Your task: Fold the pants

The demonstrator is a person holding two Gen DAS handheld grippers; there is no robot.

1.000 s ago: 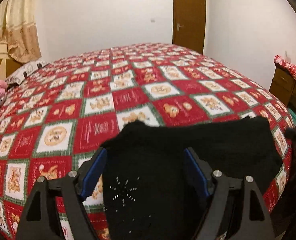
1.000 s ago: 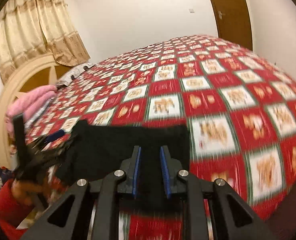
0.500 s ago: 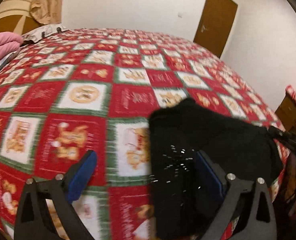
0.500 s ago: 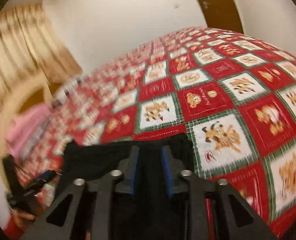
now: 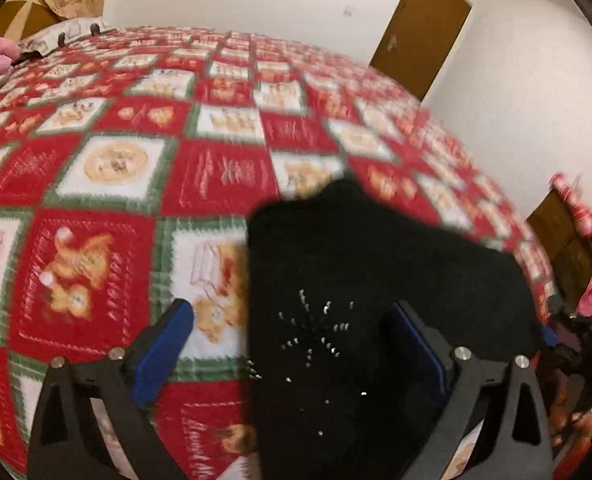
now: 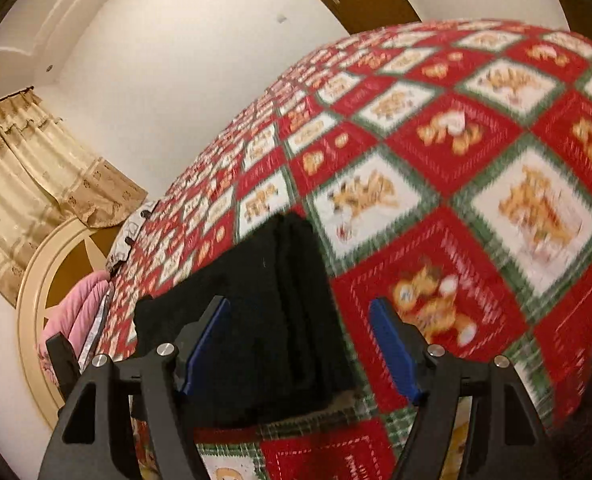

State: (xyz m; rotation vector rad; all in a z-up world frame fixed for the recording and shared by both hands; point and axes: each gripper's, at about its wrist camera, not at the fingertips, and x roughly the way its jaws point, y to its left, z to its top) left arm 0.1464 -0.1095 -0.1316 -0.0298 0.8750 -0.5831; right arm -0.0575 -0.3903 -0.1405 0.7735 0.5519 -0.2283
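The black pants (image 5: pixel 380 292) lie folded in a compact stack near the front edge of the bed; small sparkly dots mark the top layer. They also show in the right wrist view (image 6: pixel 272 312), with stacked layers visible at the right side. My left gripper (image 5: pixel 292 344) is open and empty, its blue pads spread above the left edge of the pants. My right gripper (image 6: pixel 300 344) is open and empty, its pads apart over the right end of the stack. The other gripper shows at the far right of the left wrist view (image 5: pixel 576 344).
The bed carries a red, white and green patchwork quilt (image 5: pixel 216 168). A pink blanket (image 6: pixel 80 312) and a pillow (image 5: pixel 64 32) lie at the headboard end. A brown door (image 5: pixel 420 28) is behind, and a wooden dresser (image 5: pixel 560 236) stands right of the bed.
My right gripper has opened and let go of the pants, then tilted left. My left gripper stayed open and swung left, so the pants now sit under its right half.
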